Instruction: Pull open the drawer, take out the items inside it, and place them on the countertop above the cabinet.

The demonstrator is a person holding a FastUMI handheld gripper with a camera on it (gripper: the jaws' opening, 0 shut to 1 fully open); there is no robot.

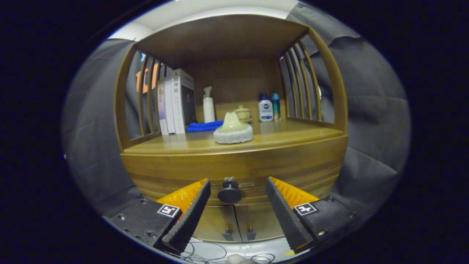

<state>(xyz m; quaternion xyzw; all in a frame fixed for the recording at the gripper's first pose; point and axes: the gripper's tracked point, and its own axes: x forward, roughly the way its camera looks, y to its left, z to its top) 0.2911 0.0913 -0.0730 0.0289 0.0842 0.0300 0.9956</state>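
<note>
Wooden cabinet (234,161) fills booth. We see drawer (176,178) flush with its front, shut; contents hidden. Jaws of gripper (238,192) spread wide, dark round knob (229,193) between them, neither finger touching it. Counter (278,137) above carries books (174,102), white spray bottle (209,105), blue cloth (203,126), pale cone-shaped piece on white pad (233,132), small lidded pot (243,113), two bottles (269,107). We judge: fits approach to pull, or drawer closed again after emptying; cannot settle which.
</note>
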